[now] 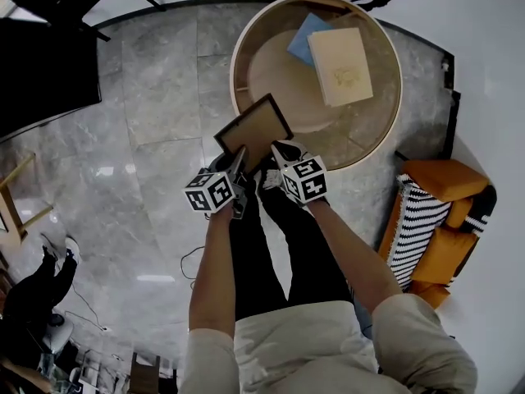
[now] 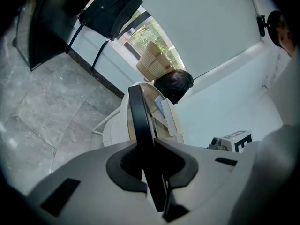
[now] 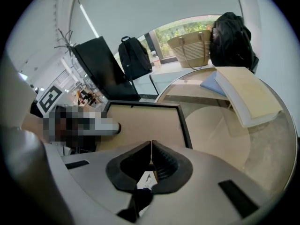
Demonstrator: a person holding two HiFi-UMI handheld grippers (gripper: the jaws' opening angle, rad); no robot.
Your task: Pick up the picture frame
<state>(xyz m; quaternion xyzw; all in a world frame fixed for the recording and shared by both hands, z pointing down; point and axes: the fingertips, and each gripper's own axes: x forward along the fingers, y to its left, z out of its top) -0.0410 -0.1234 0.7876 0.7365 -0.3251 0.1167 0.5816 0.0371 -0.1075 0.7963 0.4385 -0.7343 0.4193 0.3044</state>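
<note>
The picture frame (image 1: 254, 130), black-rimmed with a brown board, hangs tilted in the air over the near edge of the round table (image 1: 392, 113). My left gripper (image 1: 237, 171) holds the frame's near left edge. In the left gripper view the black rim (image 2: 139, 116) runs edge-on between the jaws of that gripper (image 2: 149, 142), which are shut on it. My right gripper (image 1: 276, 160) sits at the frame's near right side. In the right gripper view the board (image 3: 140, 123) spreads out ahead of this gripper (image 3: 151, 146), whose jaws are pressed together over its near edge.
A cream book (image 1: 340, 64) lies on a blue one (image 1: 301, 38) on the table's glass top. An orange and striped seat (image 1: 435, 220) stands to the right. A woven bag (image 3: 190, 43), a black bag (image 3: 233, 34), a backpack (image 3: 134, 57) and a black panel (image 3: 101, 67) stand beyond.
</note>
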